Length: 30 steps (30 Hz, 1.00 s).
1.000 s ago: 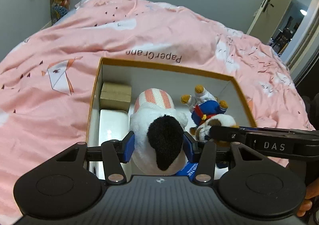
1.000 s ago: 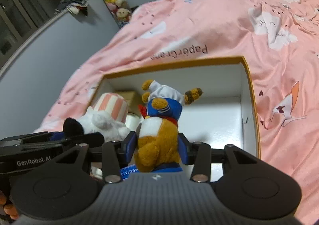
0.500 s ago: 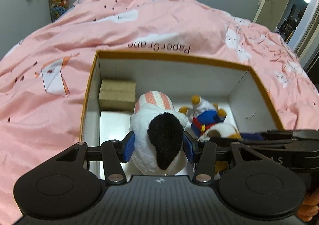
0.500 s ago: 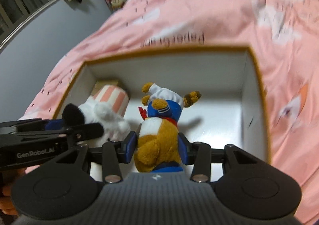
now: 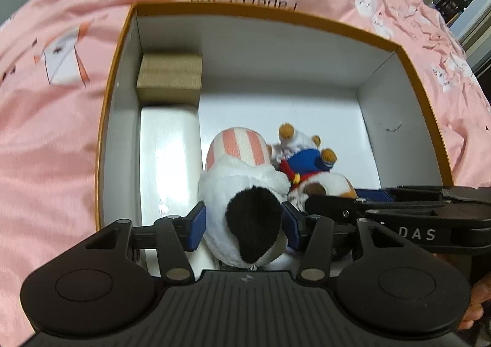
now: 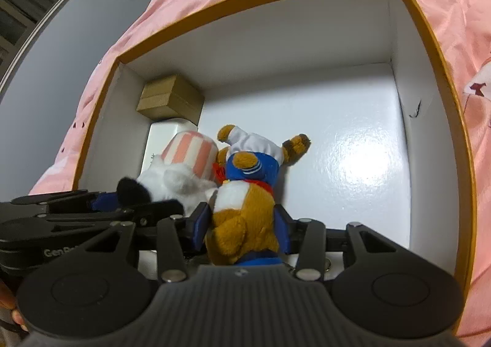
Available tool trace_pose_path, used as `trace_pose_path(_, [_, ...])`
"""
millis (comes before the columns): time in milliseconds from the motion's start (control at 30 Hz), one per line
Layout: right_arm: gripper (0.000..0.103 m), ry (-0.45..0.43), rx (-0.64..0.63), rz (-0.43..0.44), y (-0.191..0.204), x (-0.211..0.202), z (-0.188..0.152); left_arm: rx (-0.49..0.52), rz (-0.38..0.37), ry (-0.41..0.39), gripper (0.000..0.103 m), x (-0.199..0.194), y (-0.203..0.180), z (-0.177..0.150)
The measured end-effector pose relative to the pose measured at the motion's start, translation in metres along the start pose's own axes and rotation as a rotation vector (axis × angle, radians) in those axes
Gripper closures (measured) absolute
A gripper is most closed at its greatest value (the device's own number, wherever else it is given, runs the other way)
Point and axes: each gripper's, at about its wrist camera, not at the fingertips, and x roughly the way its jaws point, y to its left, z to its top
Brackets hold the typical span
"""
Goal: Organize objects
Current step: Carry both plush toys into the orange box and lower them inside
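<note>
Left tongs [image 5: 244,222] clamp white plush [image 5: 242,193]; right tongs [image 6: 242,228] clamp brown plush [image 6: 242,215].

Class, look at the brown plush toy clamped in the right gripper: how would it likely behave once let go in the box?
The brown plush toy looks soft, so it probably squashes under the right gripper. Head-down in the box, it will likely flop, not roll.
</note>
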Motion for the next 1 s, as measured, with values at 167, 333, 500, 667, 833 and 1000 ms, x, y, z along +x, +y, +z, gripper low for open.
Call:
trace_pose_path(167, [0.055, 0.032, -0.012, 0.008, -0.005, 0.007, 0.002, -0.012, -0.011, 0.019, 0.040, 0.007, 0.005, 0.004])
trace_pose_path(333, [0.053, 0.034, -0.015, 0.027, -0.008, 0.009, 0.002, -0.002, -0.014, -0.028, 0.036, 0.004, 0.005, 0.000])
trace_pose_path(500, [0.050, 0.004, -0.093, 0.003, 0.003, -0.001, 0.001, 0.027, -0.005, -0.085, 0.035, -0.010, 0.001, -0.003])
trace_pose_path(667, [0.046, -0.041, -0.172, -0.035, 0.015, -0.012, 0.000, 0.047, 0.007, -0.162, 0.061, -0.028, -0.001, -0.005])
trace_pose_path(833, [0.064, -0.030, -0.204, -0.047, 0.019, -0.005, -0.002, 0.034, 0.001, -0.132, 0.071, -0.020, 0.002, -0.006])
trace_pose_path(1000, [0.068, -0.018, -0.187, -0.006, 0.013, -0.001, -0.002, 0.012, -0.004, -0.106, 0.076, -0.022, 0.003, -0.008])
